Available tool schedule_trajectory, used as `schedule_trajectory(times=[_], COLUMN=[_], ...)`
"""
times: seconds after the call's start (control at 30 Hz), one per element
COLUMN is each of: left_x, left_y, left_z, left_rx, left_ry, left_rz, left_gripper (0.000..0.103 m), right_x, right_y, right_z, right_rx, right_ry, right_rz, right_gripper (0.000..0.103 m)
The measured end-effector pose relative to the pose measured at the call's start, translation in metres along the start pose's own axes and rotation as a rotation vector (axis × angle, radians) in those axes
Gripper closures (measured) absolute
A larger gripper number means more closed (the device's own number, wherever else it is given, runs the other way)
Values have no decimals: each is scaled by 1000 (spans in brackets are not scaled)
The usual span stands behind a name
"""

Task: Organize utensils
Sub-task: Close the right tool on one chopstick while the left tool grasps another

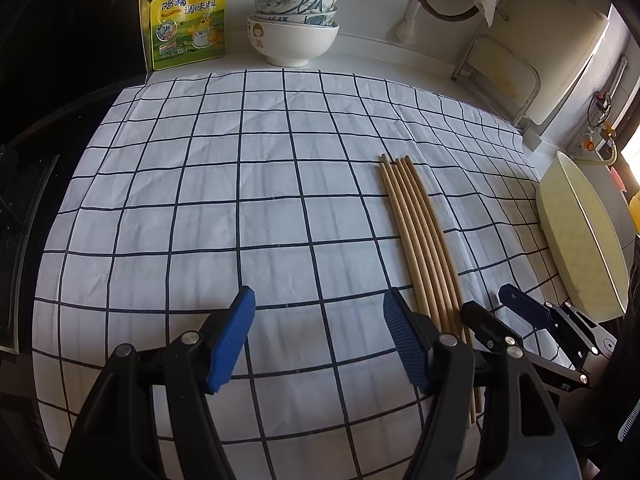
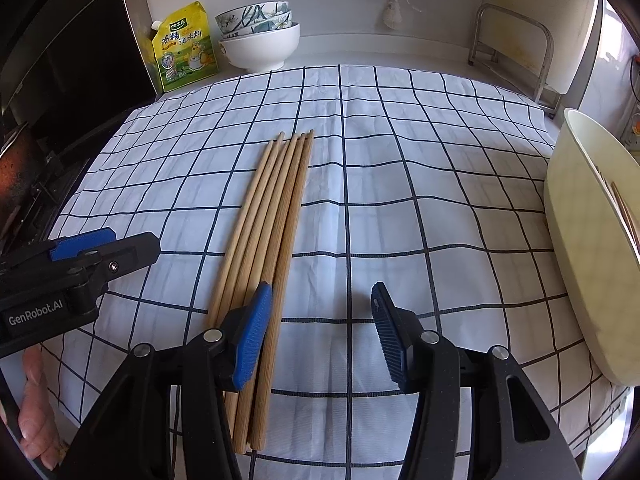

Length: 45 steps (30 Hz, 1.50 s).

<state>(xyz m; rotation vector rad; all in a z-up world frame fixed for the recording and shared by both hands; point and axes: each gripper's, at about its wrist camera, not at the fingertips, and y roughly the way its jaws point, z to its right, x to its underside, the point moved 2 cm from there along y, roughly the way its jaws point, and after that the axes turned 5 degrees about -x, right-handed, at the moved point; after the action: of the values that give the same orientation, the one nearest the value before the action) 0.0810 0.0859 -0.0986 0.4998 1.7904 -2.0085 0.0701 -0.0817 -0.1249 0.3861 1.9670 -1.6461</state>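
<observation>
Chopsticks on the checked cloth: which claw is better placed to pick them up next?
Right, probably. The right claw stands open beside the chopsticks, one pad over the bundle, near the cream container. The left claw is open over bare cloth beside them.

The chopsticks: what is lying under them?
The chopsticks lie side by side on the checked cloth. What lies beneath the cloth is covered and cannot be seen.

We see a bundle of light wooden chopsticks (image 2: 267,240) lying flat and side by side on the checked cloth (image 2: 400,200), tips pointing toward the wall.
</observation>
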Motion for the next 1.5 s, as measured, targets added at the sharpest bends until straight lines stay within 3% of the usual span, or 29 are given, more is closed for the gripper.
schedule_trajectory(times=[0.47, 0.87, 1.5], left_x=[1, 9, 13], left_y=[-3, 7, 19], left_z=[5, 32, 47], left_rx=[4, 14, -114], left_ry=[8, 65, 147], left_rz=[4, -14, -4], left_gripper=[35, 33, 33], right_x=[6, 12, 5], right_y=[1, -9, -11], right_z=[-1, 39, 43], right_rx=[44, 75, 47], right_ry=[-43, 42, 32], right_rz=[-15, 14, 45], right_gripper=[53, 54, 53])
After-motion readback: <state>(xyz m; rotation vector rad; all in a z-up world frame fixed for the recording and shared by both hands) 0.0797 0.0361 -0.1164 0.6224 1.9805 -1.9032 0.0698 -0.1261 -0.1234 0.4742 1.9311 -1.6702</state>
